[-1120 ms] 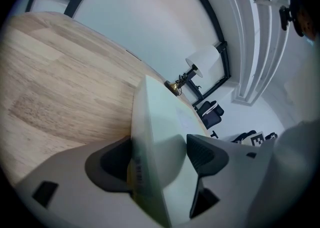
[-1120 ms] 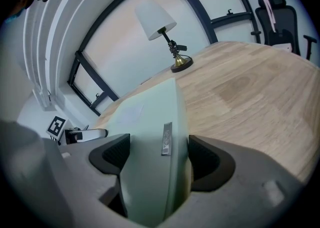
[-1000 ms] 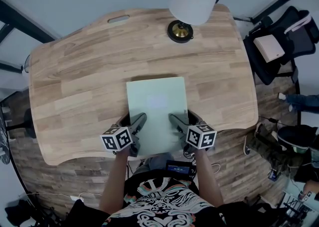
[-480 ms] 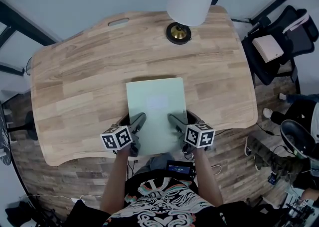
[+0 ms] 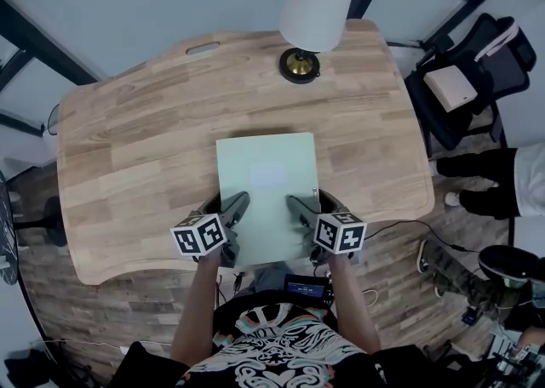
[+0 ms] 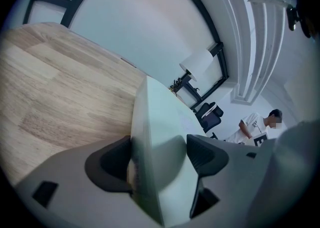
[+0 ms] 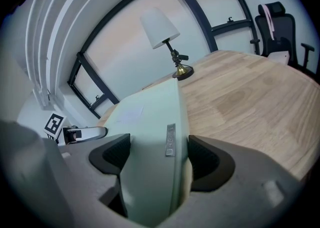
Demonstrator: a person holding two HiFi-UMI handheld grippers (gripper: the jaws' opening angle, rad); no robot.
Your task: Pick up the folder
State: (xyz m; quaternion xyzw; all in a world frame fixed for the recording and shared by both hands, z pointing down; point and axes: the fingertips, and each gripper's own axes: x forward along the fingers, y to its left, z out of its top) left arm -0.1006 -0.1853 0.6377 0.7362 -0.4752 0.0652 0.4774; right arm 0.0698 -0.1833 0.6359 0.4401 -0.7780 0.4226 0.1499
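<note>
Head view; left claw (image 5: pixel 234 209), right claw (image 5: pixel 299 208) each clamp near edge of folder (image 5: pixel 266 169)

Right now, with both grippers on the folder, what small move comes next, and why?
Probably raise both together, evenly: the left gripper and right gripper are each shut on the folder's near end, one per side, so an uneven lift might twist it.

The head view looks steeply down from high over the tabletop (image 5: pixel 128 148), taking in its whole surface. The left gripper view and right gripper view sit low and very close at the near edge, facing far along the folder (image 5: pixel 266 182); all three share the lamp (image 5: pixel 315 8) at the far edge.
</note>
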